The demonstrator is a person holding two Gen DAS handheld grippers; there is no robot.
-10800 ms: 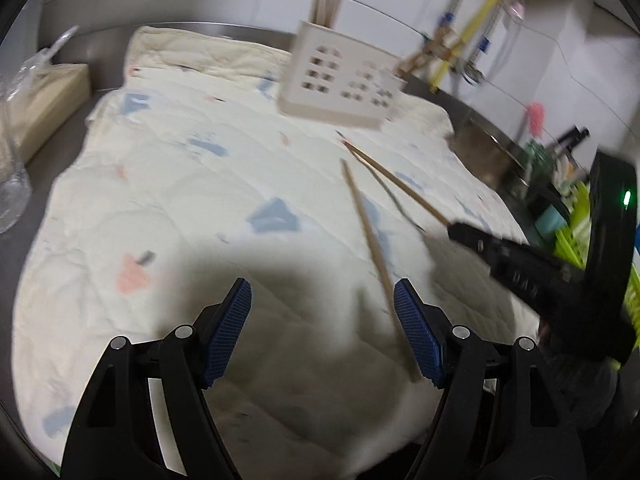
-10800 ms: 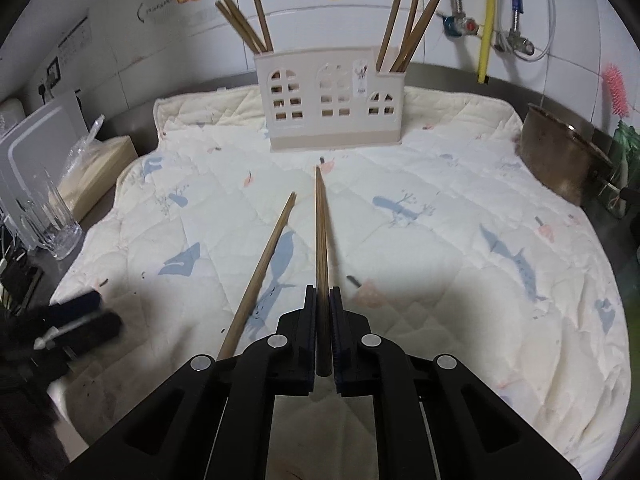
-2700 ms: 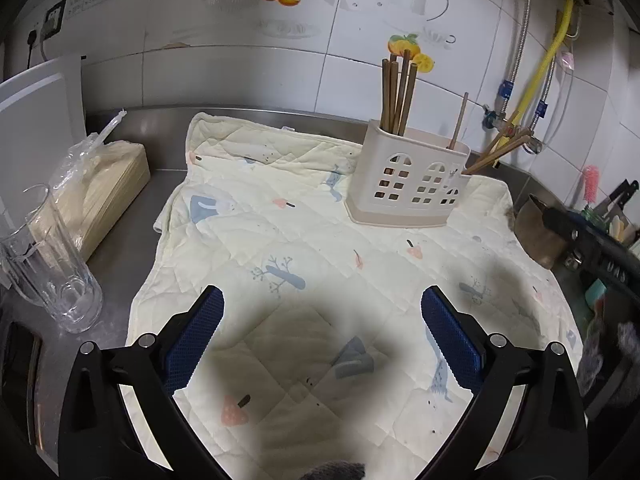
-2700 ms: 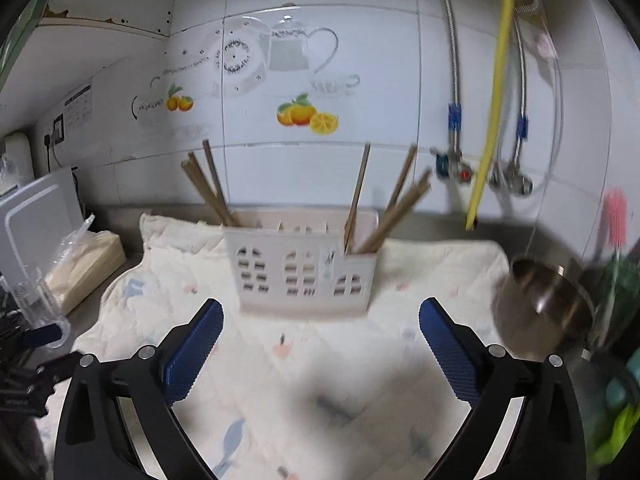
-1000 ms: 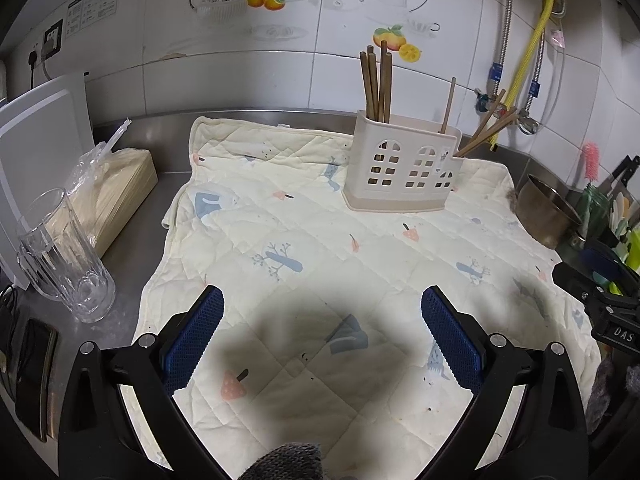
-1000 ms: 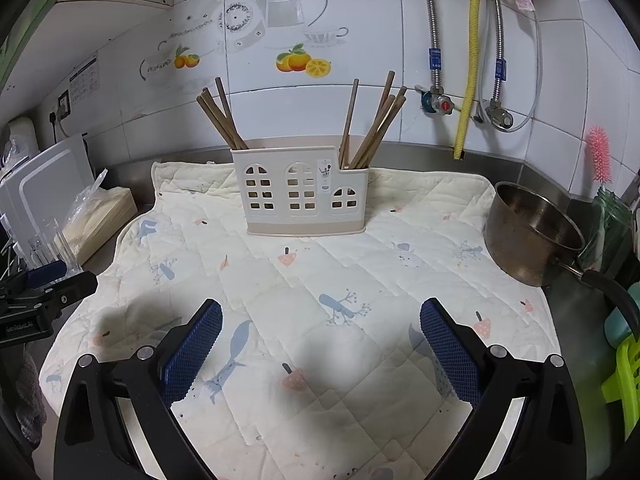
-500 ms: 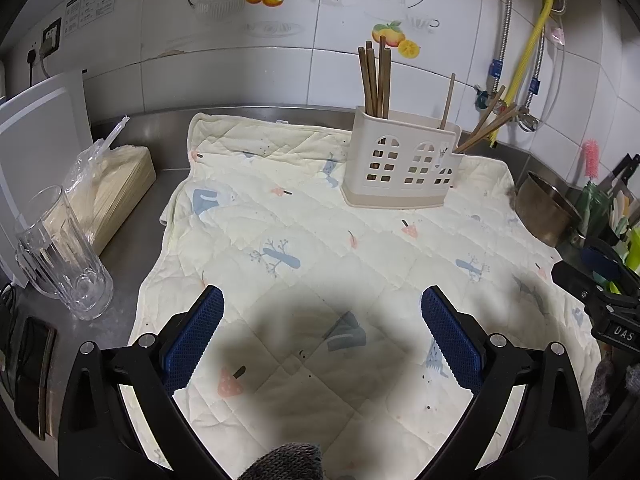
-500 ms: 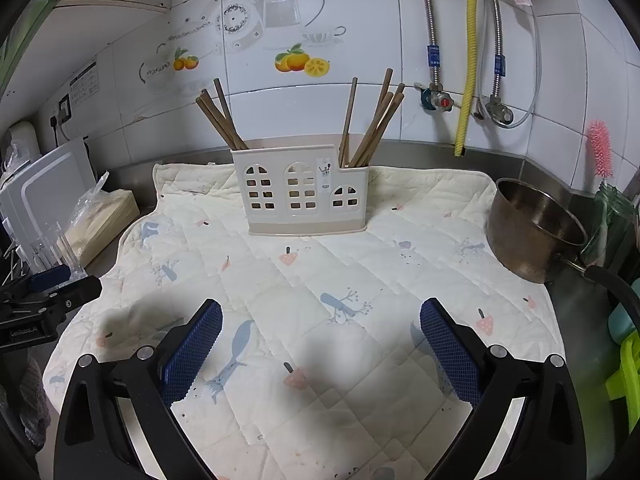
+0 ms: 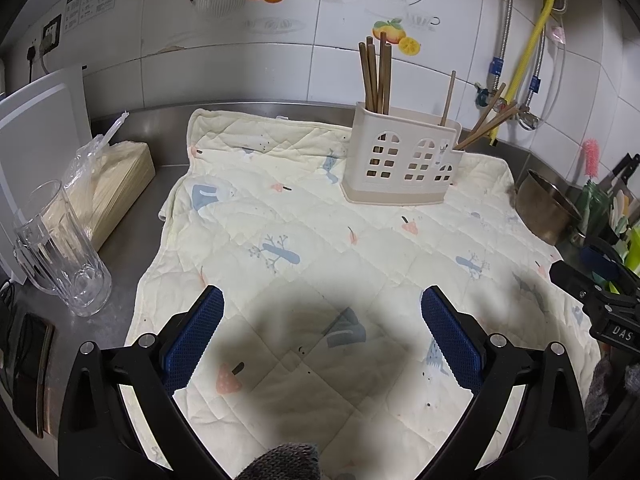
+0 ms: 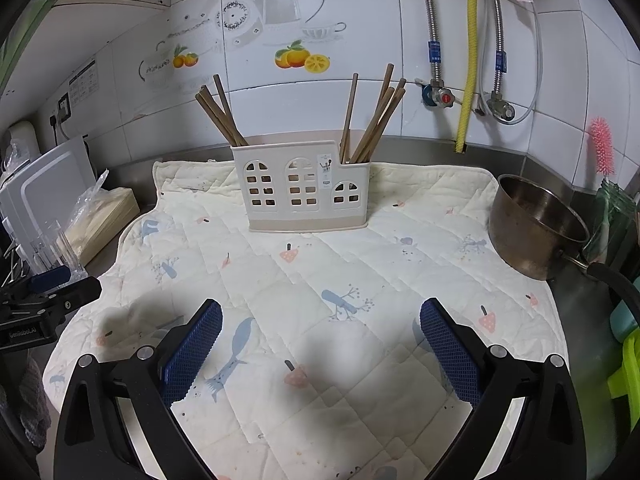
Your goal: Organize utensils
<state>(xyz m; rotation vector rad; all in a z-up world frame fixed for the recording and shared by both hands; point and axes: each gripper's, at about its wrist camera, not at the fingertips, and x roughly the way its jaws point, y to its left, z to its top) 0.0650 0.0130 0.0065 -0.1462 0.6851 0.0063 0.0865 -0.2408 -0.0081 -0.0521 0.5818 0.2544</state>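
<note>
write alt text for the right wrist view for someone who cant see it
A cream utensil holder with brown chopsticks standing in it sits on a quilted mat against a tiled wall. The open right gripper hovers in the foreground, holding nothing, with a metal pot at right.

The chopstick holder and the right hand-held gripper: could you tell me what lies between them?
Only bare quilted mat lies between the chopstick holder and the open right hand-held gripper; no chopsticks lie loose there. The right wrist view shows it.
</note>
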